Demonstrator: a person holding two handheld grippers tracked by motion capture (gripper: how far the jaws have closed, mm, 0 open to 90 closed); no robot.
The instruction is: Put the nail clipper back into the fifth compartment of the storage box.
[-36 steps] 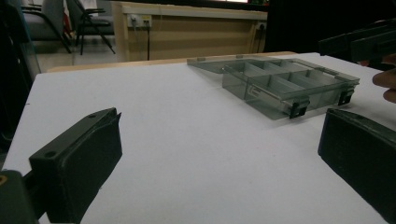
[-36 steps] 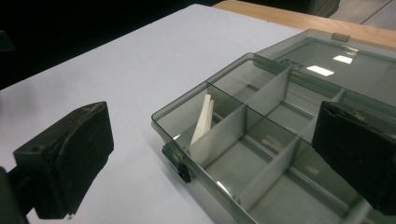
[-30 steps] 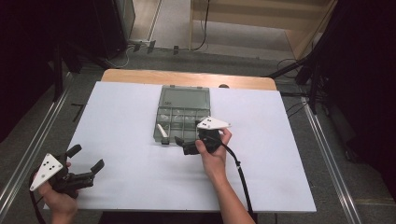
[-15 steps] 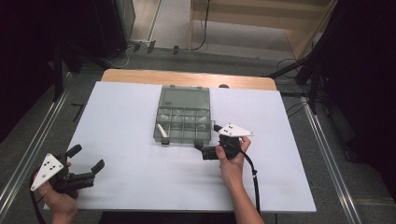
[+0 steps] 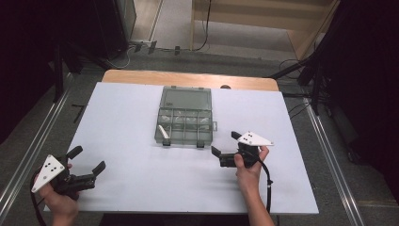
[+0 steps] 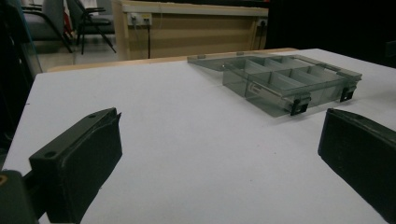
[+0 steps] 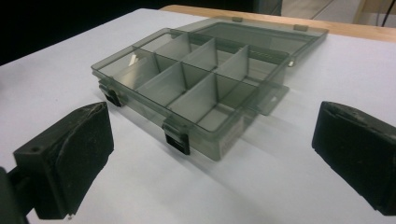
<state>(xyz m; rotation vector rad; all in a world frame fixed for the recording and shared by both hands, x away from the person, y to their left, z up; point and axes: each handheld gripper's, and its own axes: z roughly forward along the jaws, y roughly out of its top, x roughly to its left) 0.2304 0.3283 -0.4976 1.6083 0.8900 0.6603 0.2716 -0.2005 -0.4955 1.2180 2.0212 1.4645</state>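
High view shows both grippers with jaws spread wide and holding nothing: the left gripper point(image 5: 87, 162) sits well apart from the organizer box point(image 5: 184, 121), off toward the near left corner of the table point(image 5: 141, 188), while the right gripper point(image 5: 225, 145) hovers just beside the box's near right corner, not touching it. The box is smoky translucent plastic, rectangular, its lid folded flat open behind the tray, thin dividers cutting the tray into compartments and two dark latches on the front wall. A small white piece point(image 5: 164, 132) lies in the leftmost front compartment. The tabletop is a smooth white sheet with a wooden edge beyond the box.
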